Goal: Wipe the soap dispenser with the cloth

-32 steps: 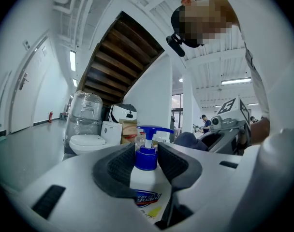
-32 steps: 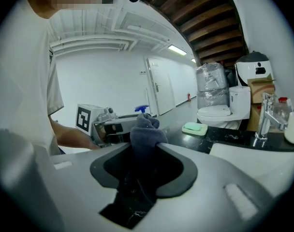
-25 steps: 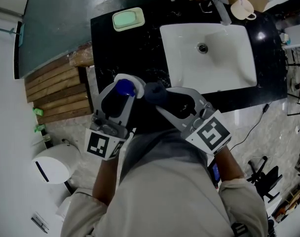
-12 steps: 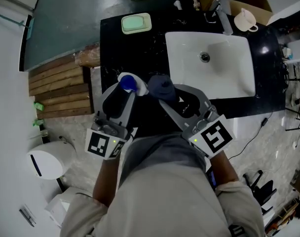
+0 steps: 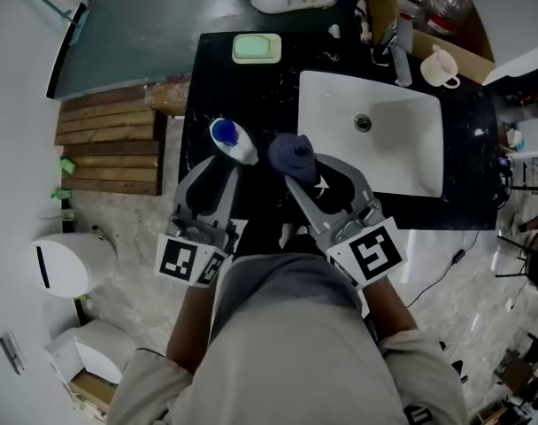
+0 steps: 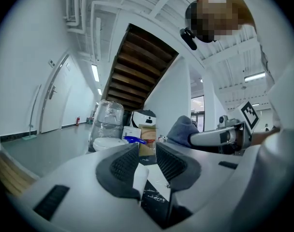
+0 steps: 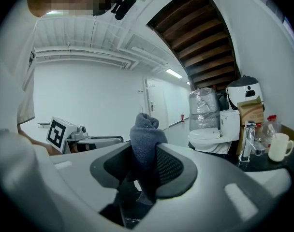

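A black marble table [image 5: 242, 96] holds a white sink [image 5: 402, 158]; beside it wooden slats [image 5: 110, 140] lie on pale stone floor [image 5: 119, 224], beneath a wooden staircase [image 6: 137, 66] and white walls [image 7: 89, 95].

Black, white-veined countertop [image 5: 251, 96] noted, with a white rectangular sink [image 5: 331, 104] set into its right half; the drain [image 5: 363, 123] is seen near the basin's middle. A pale green soap dish [image 5: 256, 48] is placed at the back edge, left of the sink. A chrome faucet [image 5: 400, 53] is mounted behind the basin, a white mug [image 5: 438, 67] is stood just beside it at the back right, and a few small items near the faucet cannot be made out.
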